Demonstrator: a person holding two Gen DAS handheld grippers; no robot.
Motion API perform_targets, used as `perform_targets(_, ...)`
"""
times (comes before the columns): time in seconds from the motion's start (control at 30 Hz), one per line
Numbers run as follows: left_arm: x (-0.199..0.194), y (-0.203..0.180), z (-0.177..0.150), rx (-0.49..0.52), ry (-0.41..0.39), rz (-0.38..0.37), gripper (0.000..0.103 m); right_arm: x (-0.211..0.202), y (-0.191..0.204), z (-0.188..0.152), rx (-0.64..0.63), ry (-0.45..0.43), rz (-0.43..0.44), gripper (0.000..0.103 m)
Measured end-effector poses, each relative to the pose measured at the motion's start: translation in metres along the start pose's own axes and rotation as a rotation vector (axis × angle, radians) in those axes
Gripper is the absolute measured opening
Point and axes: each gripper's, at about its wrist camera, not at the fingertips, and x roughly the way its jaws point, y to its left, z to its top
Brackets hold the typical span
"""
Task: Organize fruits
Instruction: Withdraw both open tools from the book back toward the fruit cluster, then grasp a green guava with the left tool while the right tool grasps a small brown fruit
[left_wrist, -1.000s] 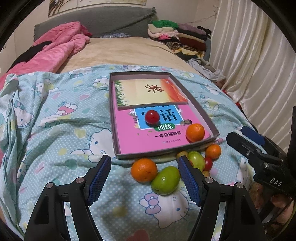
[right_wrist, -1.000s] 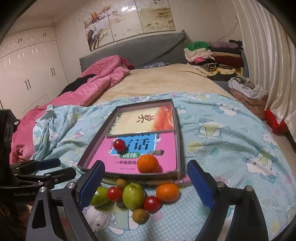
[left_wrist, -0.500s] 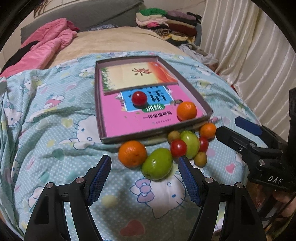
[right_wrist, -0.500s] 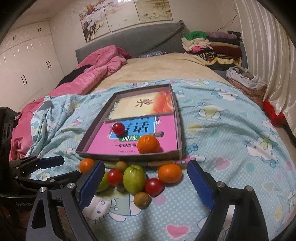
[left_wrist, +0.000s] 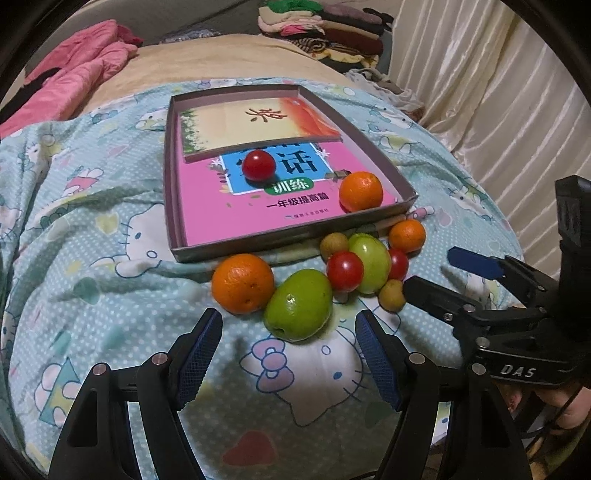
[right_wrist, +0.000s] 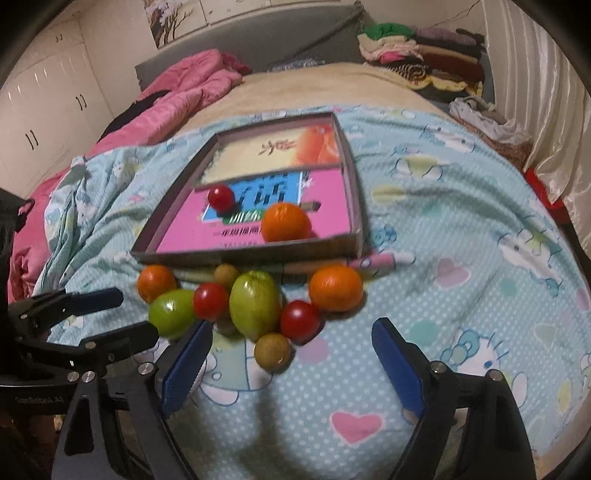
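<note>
Left gripper (left_wrist: 288, 332) pitched steeply down over the quilt (left_wrist: 92, 295), its black arms ending in blue ribbed pads, jaws spread and empty; the pads flank the near side of a glossy green fruit (left_wrist: 298, 304) without touching it. Right gripper (right_wrist: 291, 354) at a similar downward tilt, its jaws also apart with nothing between them, having just been closing slightly; a small brown round fruit (right_wrist: 273, 350) lies just ahead of the gap.

Fruits: a loose cluster on the quilt along the near edge of a shallow cardboard tray (left_wrist: 288, 242). It comprises a dimpled orange (left_wrist: 243, 282) at the cluster's left end, touching the green fruit; a second, taller green fruit (right_wrist: 254, 303); two smooth red tomatoes (right_wrist: 210, 301) (right_wrist: 300, 320); an orange (right_wrist: 335, 288) at the right end; and a second small brown fruit (right_wrist: 226, 274) against the tray wall. Inside the tray, on a pink printed booklet (left_wrist: 207, 206): one tomato (left_wrist: 258, 166) near the centre, one orange (left_wrist: 361, 191) near the near right corner.

Quilt: soft, pale blue, dotted, with cartoon-cat print, wrinkled.
</note>
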Motion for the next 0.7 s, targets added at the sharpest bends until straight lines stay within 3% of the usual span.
perform_targets(0.17,0.007,-0.004,-0.002,0.017,0.018,-0.008,0.073,0.010,0.005,-0.005,-0.024,0.057,0.007,0.068)
perform_targets(0.33,0.019,-0.004,-0.003,0.015,0.047,-0.007,0.063,0.024,0.008,-0.010,-0.036,0.120,0.032,0.044)
perform_targets(0.53,0.021,-0.006,0.000,0.020,0.032,-0.013,0.058,0.032,0.010,-0.012,-0.041,0.150,0.059,0.035)
perform_targets(0.7,0.028,-0.006,0.005,0.016,0.031,-0.037,0.054,0.034,0.010,-0.012,-0.032,0.153,0.111,0.034)
